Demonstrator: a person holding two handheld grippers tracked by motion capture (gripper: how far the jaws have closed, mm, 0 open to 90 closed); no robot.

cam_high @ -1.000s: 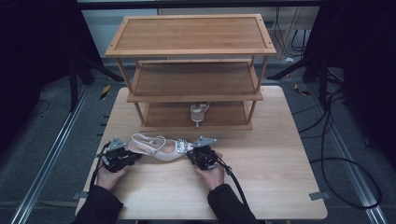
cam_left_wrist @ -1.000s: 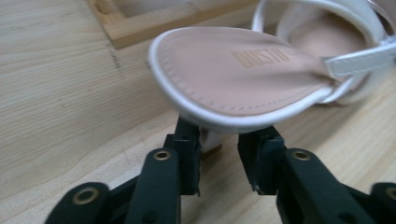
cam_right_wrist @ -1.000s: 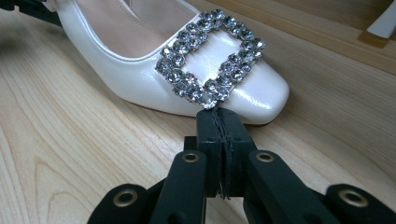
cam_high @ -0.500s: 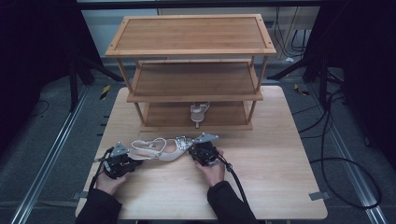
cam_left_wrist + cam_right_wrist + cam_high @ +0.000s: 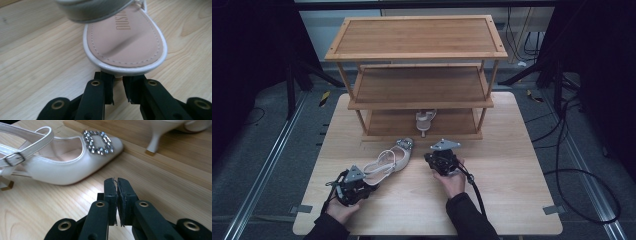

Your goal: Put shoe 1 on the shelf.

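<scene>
The white slingback shoe (image 5: 391,161) lay on the table (image 5: 512,200) in front of the wooden shoe rack (image 5: 417,75), long axis diagonal, buckled toe toward the rack, heel toward the left claw (image 5: 353,186). The left claw's jaws gripped the heel end from below, a narrow gap between them. The right claw (image 5: 438,161) sat closed and empty beside the toe; a second shoe (image 5: 425,120) stood on the bottom shelf.

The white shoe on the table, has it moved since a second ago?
Yes. The white shoe has swung: its toe is nearer the shelf rack, its heel end nearer the table's front edge, by the left gripper.
</scene>
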